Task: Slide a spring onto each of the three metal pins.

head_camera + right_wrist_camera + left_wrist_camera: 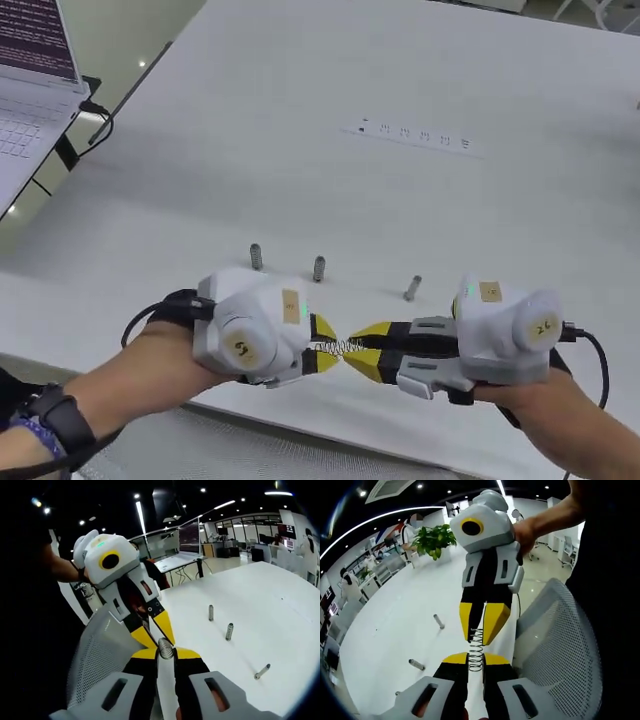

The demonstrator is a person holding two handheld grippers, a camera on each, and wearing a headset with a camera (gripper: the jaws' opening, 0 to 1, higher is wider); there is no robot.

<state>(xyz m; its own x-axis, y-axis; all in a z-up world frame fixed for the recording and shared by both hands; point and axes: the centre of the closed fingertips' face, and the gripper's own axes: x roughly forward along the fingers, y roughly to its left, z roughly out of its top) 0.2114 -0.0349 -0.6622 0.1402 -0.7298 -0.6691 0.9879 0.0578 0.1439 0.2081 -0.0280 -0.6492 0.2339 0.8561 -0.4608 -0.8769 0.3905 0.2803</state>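
White bench (420,90), laptop (30,70) at its far left. Near the front edge the left gripper (325,345) and right gripper (358,352) meet tip to tip. Spring (341,348) spans between them, each pair of jaws clamped on one end. Beyond stand three pins: left pin (256,257), middle pin (319,268), and right pin (412,289), which is tilted.

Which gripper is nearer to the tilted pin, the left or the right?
Right. The right gripper sits just on the person's side of the tilted pin; the left gripper is farther off to its left.
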